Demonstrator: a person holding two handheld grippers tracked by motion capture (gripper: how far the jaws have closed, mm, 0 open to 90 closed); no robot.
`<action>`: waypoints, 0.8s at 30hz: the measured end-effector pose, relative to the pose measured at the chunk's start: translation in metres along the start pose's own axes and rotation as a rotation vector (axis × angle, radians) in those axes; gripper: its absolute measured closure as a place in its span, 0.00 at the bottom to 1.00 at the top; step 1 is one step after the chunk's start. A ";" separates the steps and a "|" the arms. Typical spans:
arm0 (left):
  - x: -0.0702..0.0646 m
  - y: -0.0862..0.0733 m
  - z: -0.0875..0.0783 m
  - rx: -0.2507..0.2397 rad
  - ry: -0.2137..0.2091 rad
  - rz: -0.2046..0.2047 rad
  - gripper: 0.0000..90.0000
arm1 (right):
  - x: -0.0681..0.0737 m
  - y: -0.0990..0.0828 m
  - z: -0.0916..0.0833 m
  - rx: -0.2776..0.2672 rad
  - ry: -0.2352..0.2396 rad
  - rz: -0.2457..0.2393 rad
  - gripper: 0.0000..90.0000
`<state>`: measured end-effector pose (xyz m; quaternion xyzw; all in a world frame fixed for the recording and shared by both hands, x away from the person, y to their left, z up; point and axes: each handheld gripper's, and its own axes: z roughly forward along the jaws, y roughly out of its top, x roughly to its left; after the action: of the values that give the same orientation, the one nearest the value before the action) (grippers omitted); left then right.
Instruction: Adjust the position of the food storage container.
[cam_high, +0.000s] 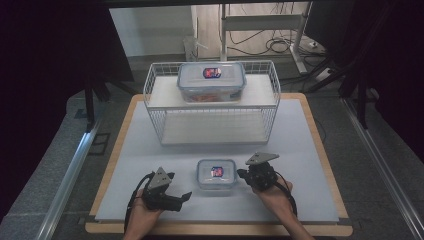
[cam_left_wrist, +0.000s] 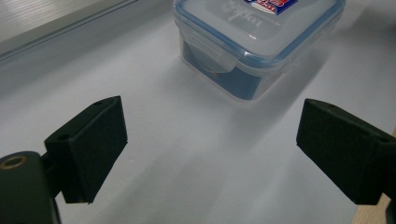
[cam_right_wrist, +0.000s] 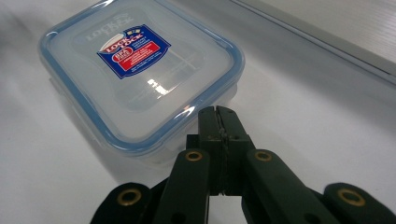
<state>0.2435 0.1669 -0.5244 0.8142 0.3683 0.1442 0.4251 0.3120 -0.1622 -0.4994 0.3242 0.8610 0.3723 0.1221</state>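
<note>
- The right hand-held gripper (cam_high: 246, 175) rests low on the bench (cam_high: 310, 150), its jaws pressed together with nothing between them, their tips right at the right-hand edge of the small container (cam_high: 216, 174), touching or nearly so.
- The left hand-held gripper (cam_high: 186, 196) sits near the container's front left corner, jaws spread wide apart and empty, angled toward it but clear of it.
- The small container stands upright between the two, lid on, red-and-blue label (cam_right_wrist: 134, 50) facing up; it is nearly square, so I cannot name a long axis.
- Farther back, a larger lidded container (cam_high: 212, 81) lies with its long side across the bench, on top of a white wire rack (cam_high: 155, 107).
</note>
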 end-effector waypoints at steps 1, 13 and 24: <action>0.000 0.000 -0.001 0.000 -0.001 -0.001 0.09 | -0.001 -0.001 0.000 0.000 0.010 0.005 0.99; 0.011 -0.005 -0.007 0.044 -0.008 -0.035 0.08 | -0.016 -0.014 -0.023 -0.034 -0.003 0.009 0.69; 0.006 -0.007 -0.001 0.094 0.041 0.046 0.06 | -0.022 -0.022 -0.028 -0.064 0.003 -0.002 0.38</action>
<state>0.2439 0.1747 -0.5296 0.8383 0.3645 0.1533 0.3754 0.3058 -0.2029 -0.4964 0.3187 0.8491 0.4000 0.1317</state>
